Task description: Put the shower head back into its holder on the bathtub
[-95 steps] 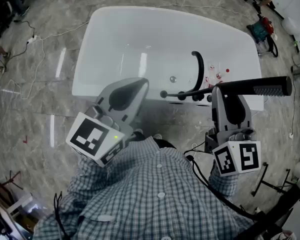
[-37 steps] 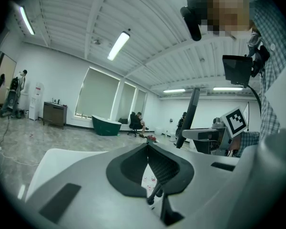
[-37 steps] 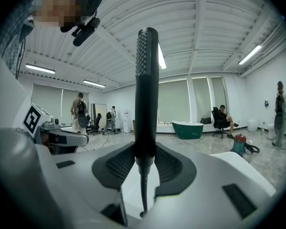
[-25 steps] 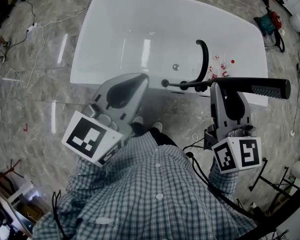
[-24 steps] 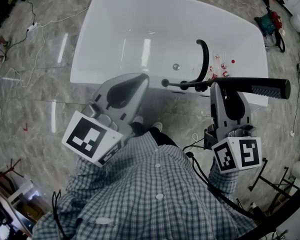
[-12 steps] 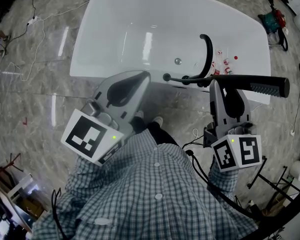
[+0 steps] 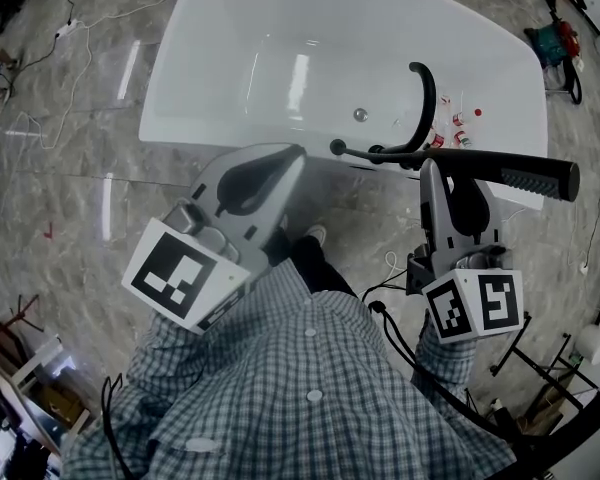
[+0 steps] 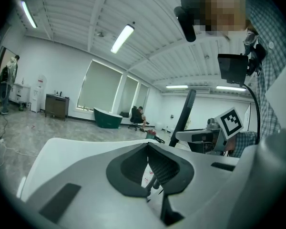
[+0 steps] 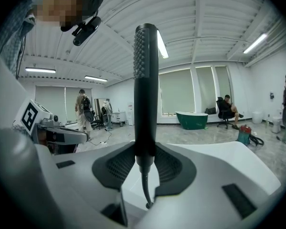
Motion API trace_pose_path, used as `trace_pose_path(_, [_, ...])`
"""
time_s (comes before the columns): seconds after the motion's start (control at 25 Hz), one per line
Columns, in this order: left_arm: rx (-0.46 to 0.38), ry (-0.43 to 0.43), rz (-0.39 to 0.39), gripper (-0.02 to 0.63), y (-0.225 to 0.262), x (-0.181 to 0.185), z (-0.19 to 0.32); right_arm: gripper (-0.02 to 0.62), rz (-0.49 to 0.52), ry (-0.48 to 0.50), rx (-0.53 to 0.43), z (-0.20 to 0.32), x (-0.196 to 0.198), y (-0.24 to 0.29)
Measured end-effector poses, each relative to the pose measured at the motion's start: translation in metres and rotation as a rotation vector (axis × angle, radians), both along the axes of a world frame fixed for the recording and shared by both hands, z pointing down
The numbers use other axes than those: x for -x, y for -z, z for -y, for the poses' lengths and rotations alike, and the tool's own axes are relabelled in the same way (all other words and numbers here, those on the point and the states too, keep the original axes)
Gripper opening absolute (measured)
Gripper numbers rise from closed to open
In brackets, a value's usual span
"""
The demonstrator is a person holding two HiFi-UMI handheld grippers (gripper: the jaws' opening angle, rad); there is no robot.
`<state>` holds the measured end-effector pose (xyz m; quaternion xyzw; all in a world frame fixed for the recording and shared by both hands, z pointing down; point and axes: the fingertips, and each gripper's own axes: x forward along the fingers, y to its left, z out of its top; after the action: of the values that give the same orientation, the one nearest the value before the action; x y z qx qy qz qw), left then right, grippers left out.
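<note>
We have the shower head [image 7: 505, 175] clamped in the right gripper [image 7: 437, 166]. In the right gripper view its jaws are closed tight on the black handle [image 9: 146, 80] near the hose end, and the hose [image 9: 145, 187] drops away below the pads. The left gripper [image 7: 292, 156] has its jaws drawn together on nothing and hangs off to the left, well apart from the work, so the right hand is the nearer one. What the next move turns on is how the wand lies. Its long axis runs crosswise, roughly along the near rim of the bathtub [image 7: 185, 78], with the spray end out to our right and the hose end pointing left. The black fittings sit at the foot of the curved spout [image 7: 424, 103], just ahead of the right gripper and a little to its left. We take the holder to be among them, though we cannot make out the holder itself from the head view. We judge the wand will have to be swung from lying across to point into that holder.
</note>
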<state>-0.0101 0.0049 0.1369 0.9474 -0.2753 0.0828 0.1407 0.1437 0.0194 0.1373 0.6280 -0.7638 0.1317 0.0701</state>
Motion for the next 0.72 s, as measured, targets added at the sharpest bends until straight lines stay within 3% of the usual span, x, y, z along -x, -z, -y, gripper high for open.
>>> trace_pose_path(0.72, [0.055, 0.008, 0.02, 0.009, -0.025, 0.001, 0.005, 0.124, 0.005, 0.01, 0.047, 0.011, 0.005, -0.031])
